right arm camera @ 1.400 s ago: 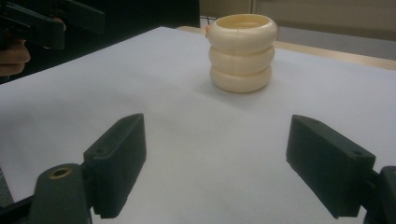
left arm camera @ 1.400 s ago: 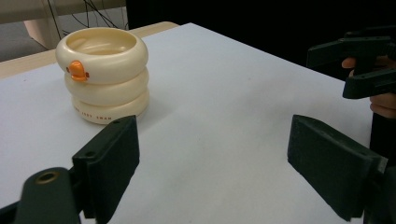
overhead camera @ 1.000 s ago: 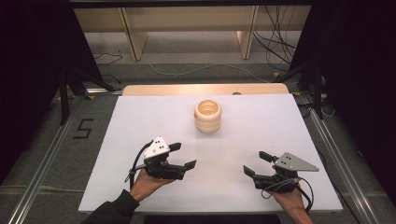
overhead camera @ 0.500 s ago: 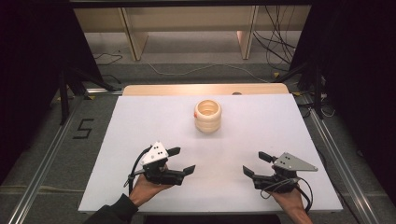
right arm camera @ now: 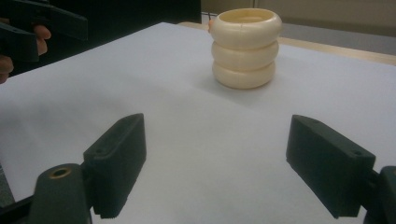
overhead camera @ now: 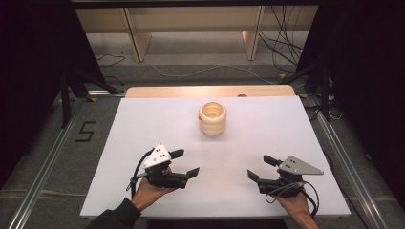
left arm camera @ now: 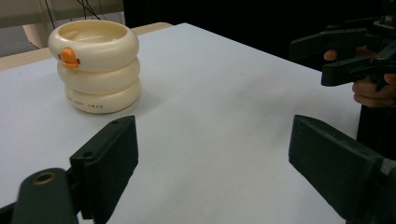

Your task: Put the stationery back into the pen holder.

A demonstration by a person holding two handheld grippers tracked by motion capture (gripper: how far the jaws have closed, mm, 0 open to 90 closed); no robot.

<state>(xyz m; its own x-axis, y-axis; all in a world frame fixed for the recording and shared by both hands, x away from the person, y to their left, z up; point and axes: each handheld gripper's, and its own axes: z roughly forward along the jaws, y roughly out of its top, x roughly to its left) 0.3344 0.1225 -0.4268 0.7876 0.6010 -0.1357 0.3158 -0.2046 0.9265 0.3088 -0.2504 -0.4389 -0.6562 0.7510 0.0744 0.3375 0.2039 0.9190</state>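
While I hold both tools low over the near edge of the white table (overhead camera: 143, 124), the cream ribbed cup (overhead camera: 212, 118) stands upright toward the far middle of the board, well apart from either of them. It looks like 3 stacked rings, with a small orange duck bill (left arm camera: 69, 58) on its side and faint lettering on the lowest ring. My left gripper (overhead camera: 185, 162) has its 2 jaws spread wide with nothing between them, and points toward the table's middle. My right gripper (overhead camera: 261, 168) is likewise spread and empty, aimed leftward. In the left gripper view the cup sits upper left; in the right gripper view, top centre.
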